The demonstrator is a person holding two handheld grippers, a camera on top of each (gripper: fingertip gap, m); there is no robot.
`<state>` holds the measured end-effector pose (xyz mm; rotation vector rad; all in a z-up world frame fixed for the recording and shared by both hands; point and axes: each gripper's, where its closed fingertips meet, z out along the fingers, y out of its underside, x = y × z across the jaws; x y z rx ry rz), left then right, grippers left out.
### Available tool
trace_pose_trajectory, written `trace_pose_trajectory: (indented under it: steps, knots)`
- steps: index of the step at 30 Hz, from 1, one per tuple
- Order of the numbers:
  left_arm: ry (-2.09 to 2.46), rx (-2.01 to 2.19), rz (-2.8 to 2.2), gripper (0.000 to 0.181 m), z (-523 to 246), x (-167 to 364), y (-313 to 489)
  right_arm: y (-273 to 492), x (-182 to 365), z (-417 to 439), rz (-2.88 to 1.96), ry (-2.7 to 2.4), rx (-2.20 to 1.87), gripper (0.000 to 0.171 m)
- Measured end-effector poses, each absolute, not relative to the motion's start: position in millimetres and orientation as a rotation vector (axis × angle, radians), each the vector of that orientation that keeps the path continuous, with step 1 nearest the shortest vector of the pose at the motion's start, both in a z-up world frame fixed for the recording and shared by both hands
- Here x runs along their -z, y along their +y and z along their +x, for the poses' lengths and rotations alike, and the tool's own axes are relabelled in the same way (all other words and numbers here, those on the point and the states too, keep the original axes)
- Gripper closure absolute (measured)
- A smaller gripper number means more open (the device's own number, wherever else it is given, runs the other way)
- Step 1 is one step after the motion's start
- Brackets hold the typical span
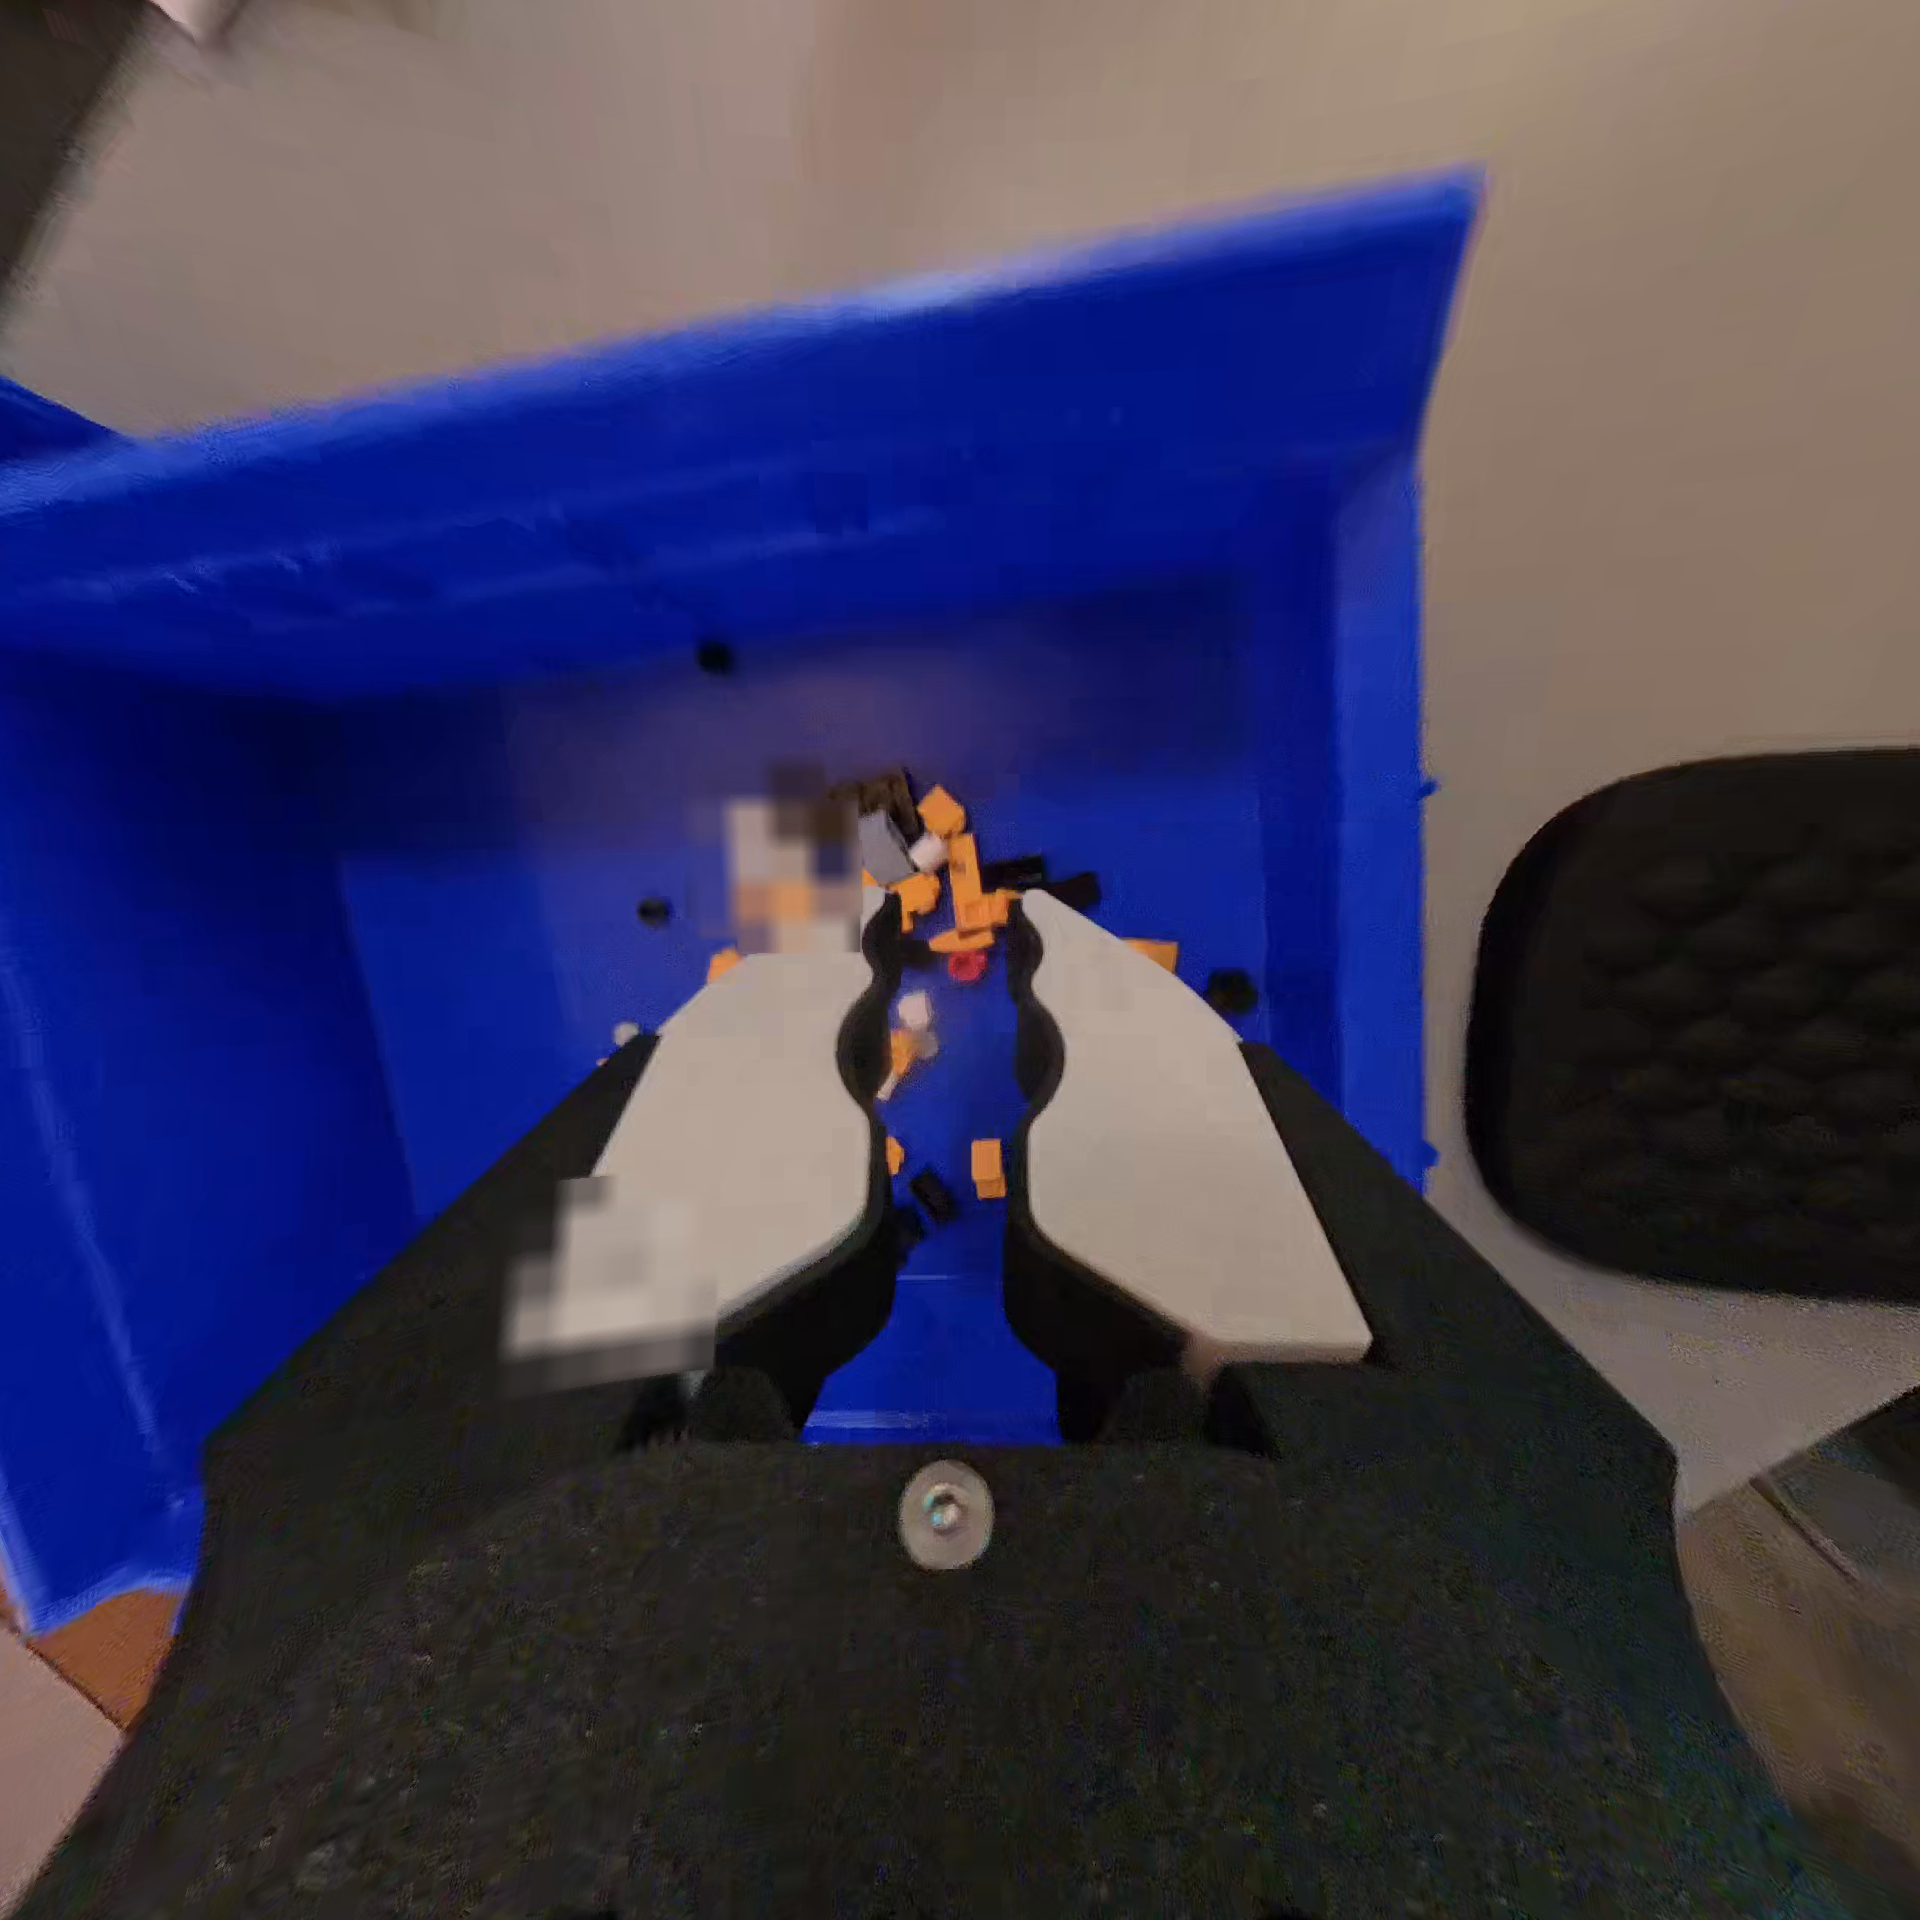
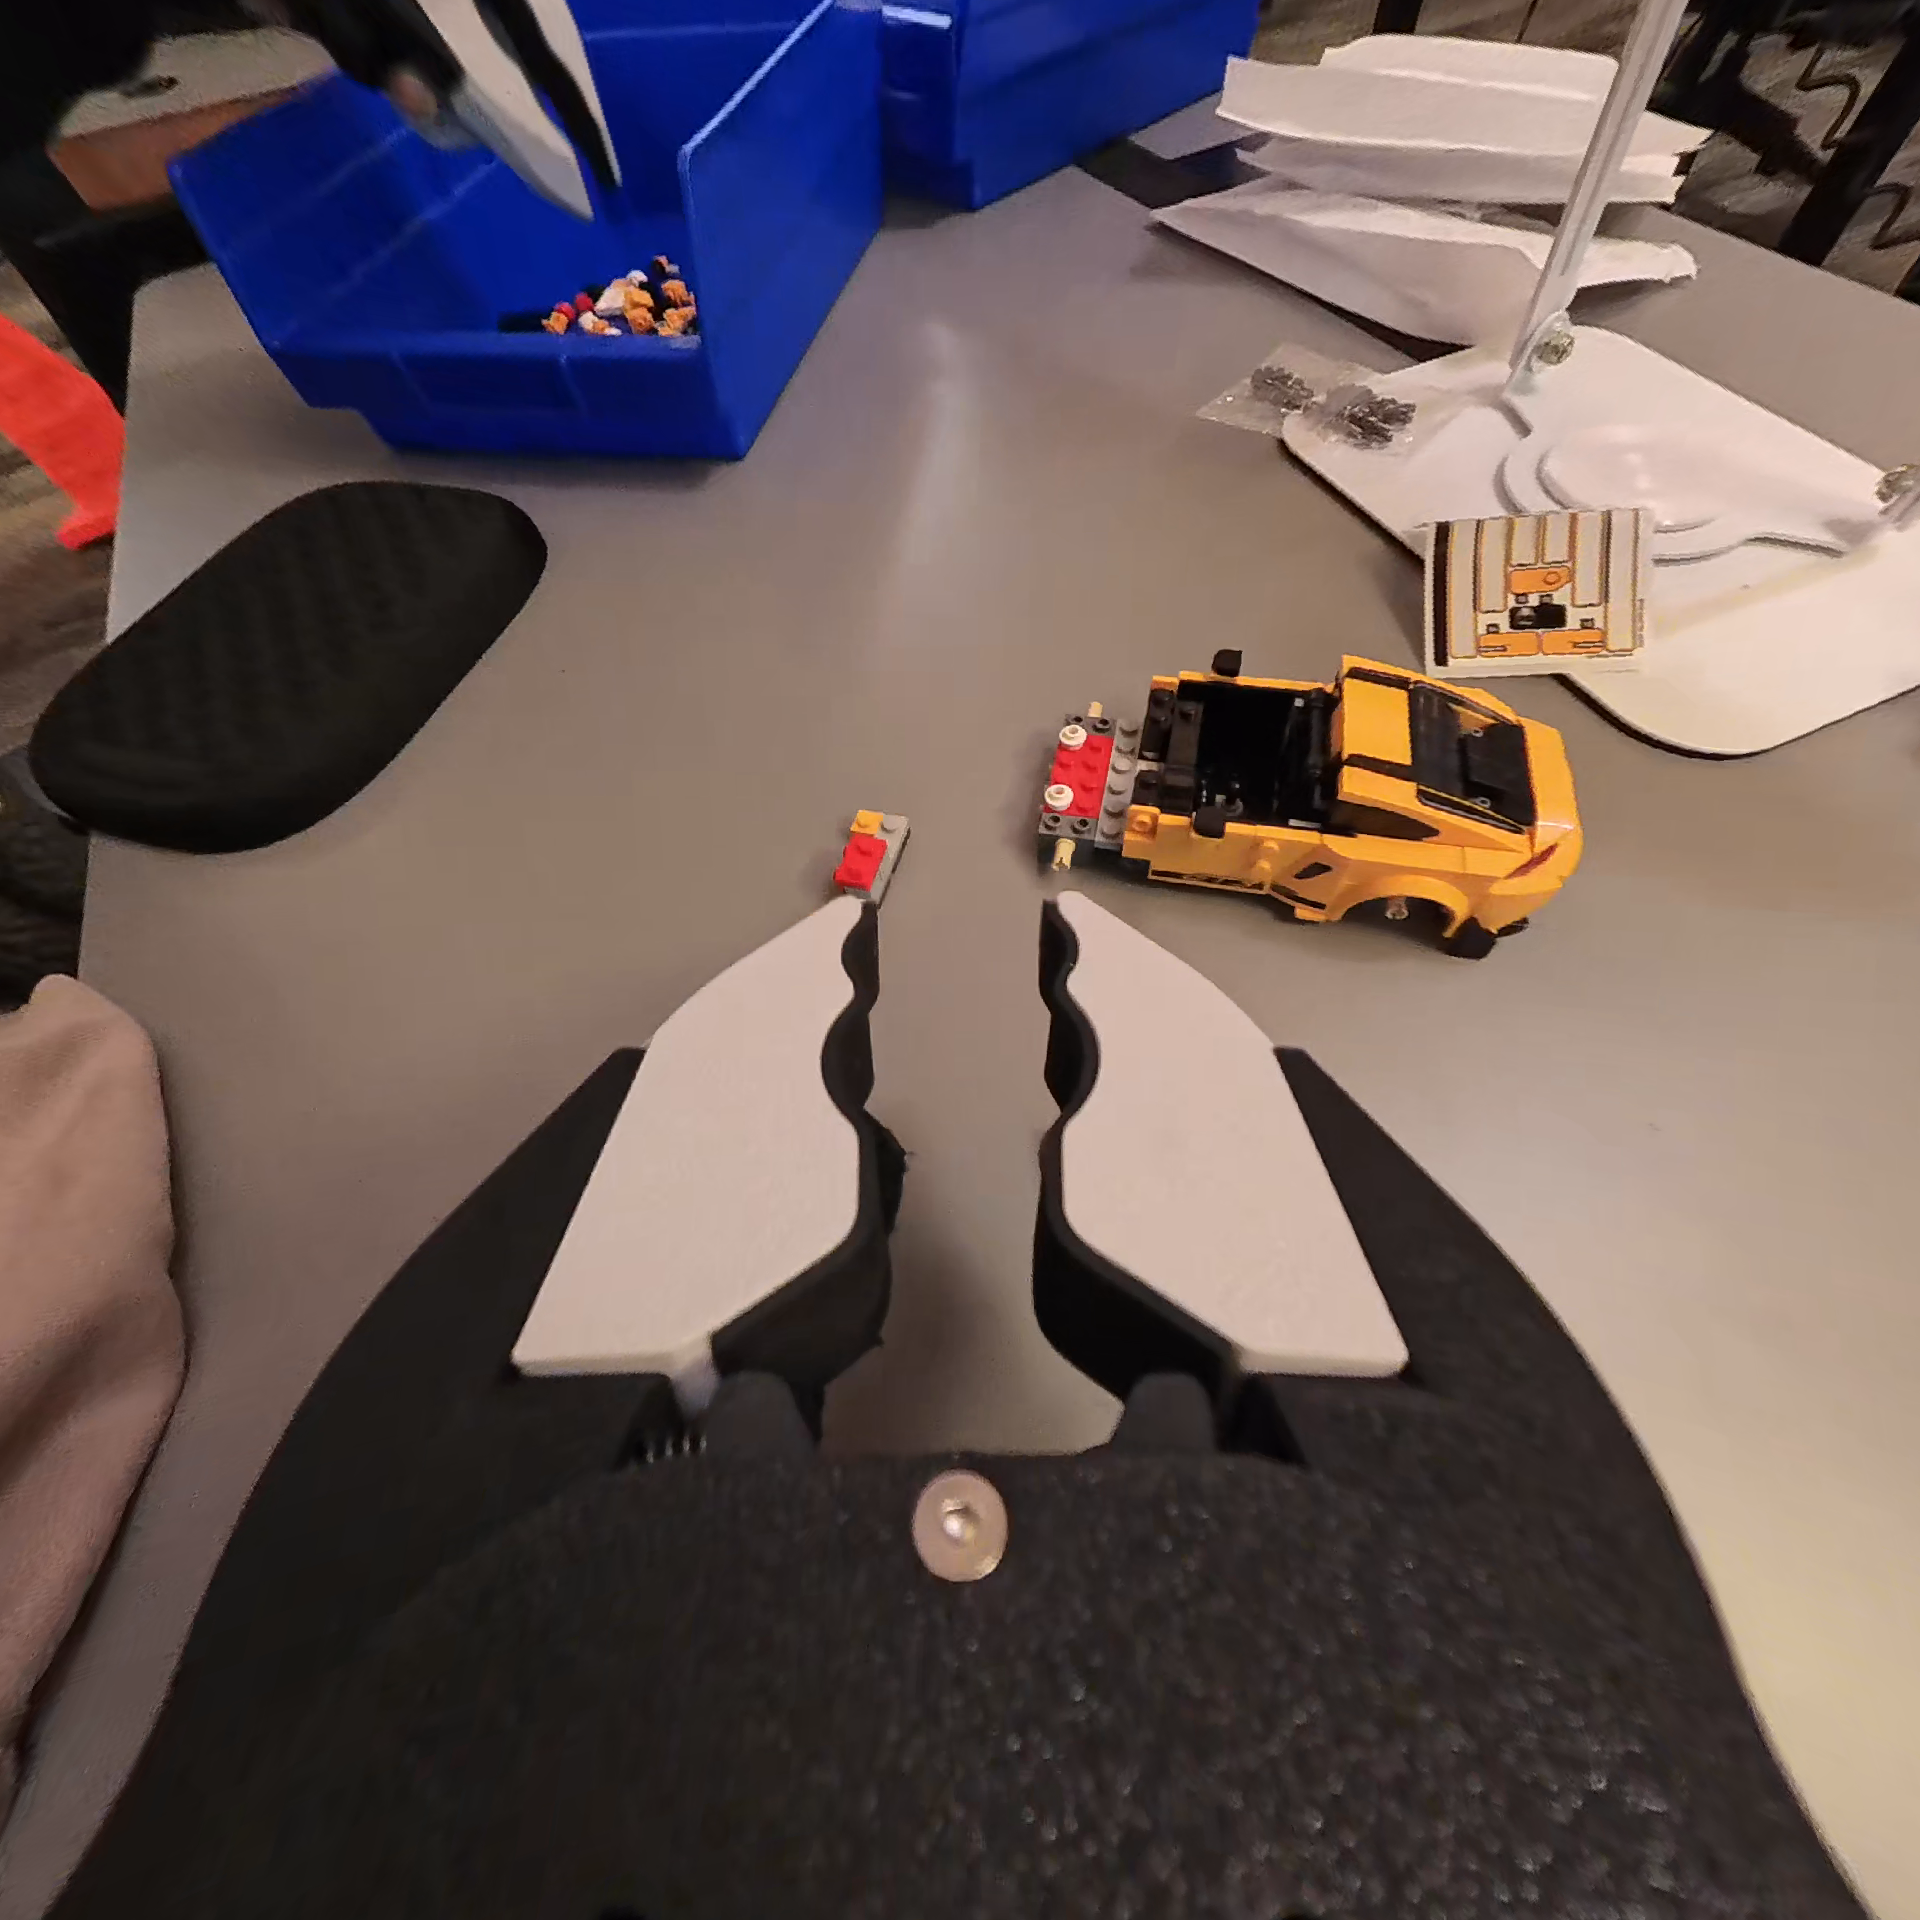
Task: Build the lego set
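The grey worktop (image 2: pixel 727 644) carries everything. At its far left stands the blue bin (image 2: pixel 499 343), with a second blue bin (image 2: pixel 1049 94) behind it. A black pad (image 2: pixel 281 665) lies near the front left, and white paper bags (image 2: pixel 1434 187) and a white stand (image 2: pixel 1662 488) with a sticker sheet (image 2: pixel 1536 592) on its base fill the right side.

The yellow car (image 2: pixel 1340 800) sits mid-right, half built, its rear open with red and grey plates showing. Well apart from it, a small red and grey sub-assembly (image 2: pixel 871 854) lies just beyond the right gripper (image 2: pixel 956 909), whose fingers are spread and empty above the worktop. The left gripper (image 1: pixel 951 904) reaches into the bin with its fingers parted over the loose bricks (image 1: pixel 945 873), gripping nothing that can be made out; that view is smeared.

Risks, as I judge them: the bricks lie heaped in one corner, tiny and mixed, so closing there could pinch two at once or flick one out of reach. The bin walls crowd the left fingers and could block a flat approach. The sub-assembly is small and light, so a right finger touching it off-centre could skid it towards the car or pop its top bricks loose. Small bags of parts (image 2: pixel 1330 400) by the stand lie clear of both grippers.
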<state>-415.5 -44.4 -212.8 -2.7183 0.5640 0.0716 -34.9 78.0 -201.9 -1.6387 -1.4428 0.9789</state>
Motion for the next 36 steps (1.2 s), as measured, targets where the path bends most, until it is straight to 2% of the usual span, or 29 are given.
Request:
trace_pose_trajectory:
  steps: [5, 11, 16, 19, 21, 27, 31, 36]
  knots:
    - [0.493, 0.038, -2.882, 0.158, -429.0, 249.4, -38.9, 80.0, 197.3, -36.5, -1.62, -1.389, -0.988, 0.148]
    - [0.423, 0.054, -2.908, 0.157, -436.3, 261.3, -27.6, 81.4, 199.5, -37.2, -1.635, -1.37, -1.001, 0.149]
    - [0.386, 0.09, -2.884, 0.166, -435.7, 261.3, -23.8, 78.7, 202.8, -38.9, -1.633, -1.388, -1.0, 0.149]
    - [0.381, 0.123, -2.722, 0.168, -426.0, 229.5, -14.9, 77.6, 196.9, -38.3, -1.604, -1.383, -0.998, 0.15]
    - [0.381, 0.293, -2.512, 0.169, -395.9, 192.0, -6.6, 76.4, 189.4, -39.1, -1.562, -1.374, -1.0, 0.151]
    - [0.521, 1.088, -1.774, 0.17, -240.0, 79.2, -27.4, 49.8, 153.2, -63.2, -1.294, -1.436, -0.992, 0.151]
    - [0.586, 1.293, -1.44, 0.17, -175.9, 59.7, -38.0, 13.8, 123.2, -87.1, -1.231, -1.471, -1.153, 0.15]
    - [0.59, 1.395, -1.275, 0.17, -130.7, 70.2, -23.2, -17.7, 94.4, -104.0, -1.25, -1.407, -1.354, 0.149]
